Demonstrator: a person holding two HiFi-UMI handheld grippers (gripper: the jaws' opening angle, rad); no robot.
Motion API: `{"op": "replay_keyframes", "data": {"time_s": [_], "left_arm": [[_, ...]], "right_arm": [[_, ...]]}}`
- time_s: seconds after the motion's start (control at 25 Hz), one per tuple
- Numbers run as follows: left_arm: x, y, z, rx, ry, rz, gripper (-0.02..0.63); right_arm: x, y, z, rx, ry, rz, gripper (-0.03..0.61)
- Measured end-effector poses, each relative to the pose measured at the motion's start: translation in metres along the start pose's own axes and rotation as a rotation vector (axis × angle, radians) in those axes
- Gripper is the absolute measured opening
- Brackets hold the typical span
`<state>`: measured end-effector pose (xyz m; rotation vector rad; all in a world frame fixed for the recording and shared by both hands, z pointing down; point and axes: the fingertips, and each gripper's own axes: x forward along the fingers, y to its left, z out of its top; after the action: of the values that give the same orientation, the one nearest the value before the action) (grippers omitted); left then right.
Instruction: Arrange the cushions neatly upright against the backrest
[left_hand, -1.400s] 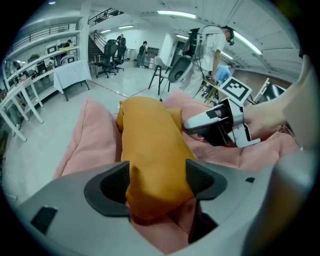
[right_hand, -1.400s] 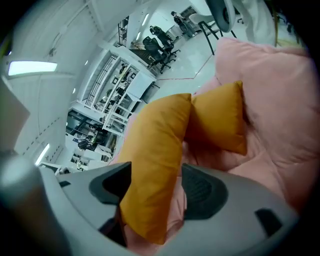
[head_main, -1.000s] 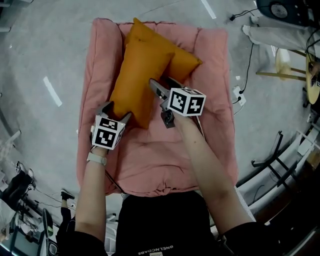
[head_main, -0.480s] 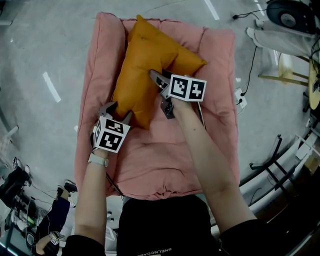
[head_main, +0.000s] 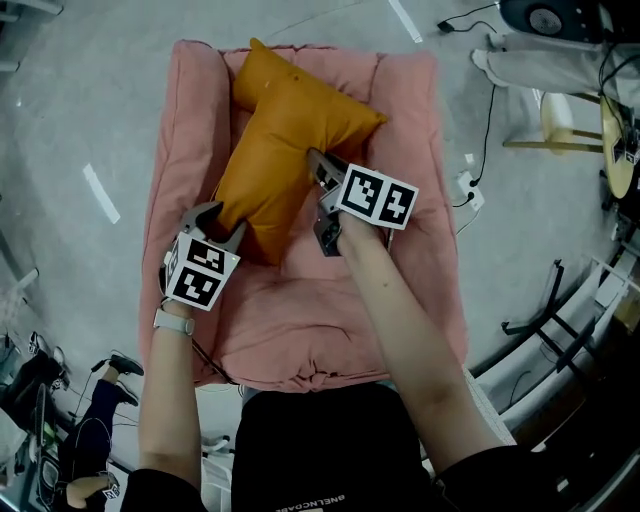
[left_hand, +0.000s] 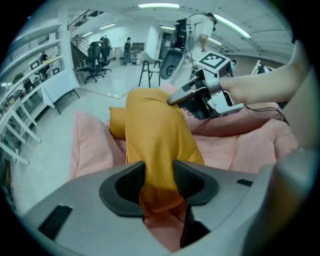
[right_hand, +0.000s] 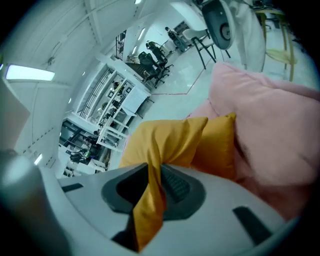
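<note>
Sofa (head_main: 425, 230): pink and padded, seen from above on a grey floor (head_main: 90, 90). The backrest (head_main: 405, 70) is at the far end.

Rear cushion (head_main: 352, 112): orange, lying against the backrest and largely covered by the one in front. Not handled.

Front cushion (head_main: 262, 165): orange, lying lengthwise down the seat. Its far end rests over the rear cushion and its near end points toward the person. It is slanted, not upright.

Left hand-held gripper (head_main: 218, 222): clenched on the near end of the front cushion. In the left gripper view a thick bunch of orange cloth fills the gap between the pads (left_hand: 186, 181).

Right hand-held gripper (head_main: 318, 165): clenched on the front cushion's right edge. In the right gripper view a thin fold of cloth is pinched between the jaws and hangs out below them.

Change: a second ago both pairs of jaws stood spread on either side of the front cushion. Both have just been closing with the cloth between them, and both now have a hold. The cushion itself lies much as before, perhaps slightly raised.

Judgement: the grasp step is complete and the placing is not yet begun. Next step is probably to lift the near end and tip the cushion up against the backrest. The right hold is on cloth only, so the stuffing may sag or the fold may slip under load. The rear cushion will likely need standing up afterwards.
</note>
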<state>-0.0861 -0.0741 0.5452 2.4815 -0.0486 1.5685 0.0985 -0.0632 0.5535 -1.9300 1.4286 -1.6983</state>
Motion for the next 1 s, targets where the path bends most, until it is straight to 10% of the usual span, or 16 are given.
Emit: {"op": "replay_keyframes", "data": {"time_s": [0.68,1.0], "left_arm": [[0.028,-0.001,0.052,0.672,0.185,-0.120,0.191],[0.069,0.015,0.048,0.790,0.278,-0.182,0.180]], "right_arm": [[-0.104,-0.052,-0.062,0.428,-0.093,-0.212,0.061],[-0.079,-0.078,-0.103,0.577,-0.025,-0.282,0.052]]}}
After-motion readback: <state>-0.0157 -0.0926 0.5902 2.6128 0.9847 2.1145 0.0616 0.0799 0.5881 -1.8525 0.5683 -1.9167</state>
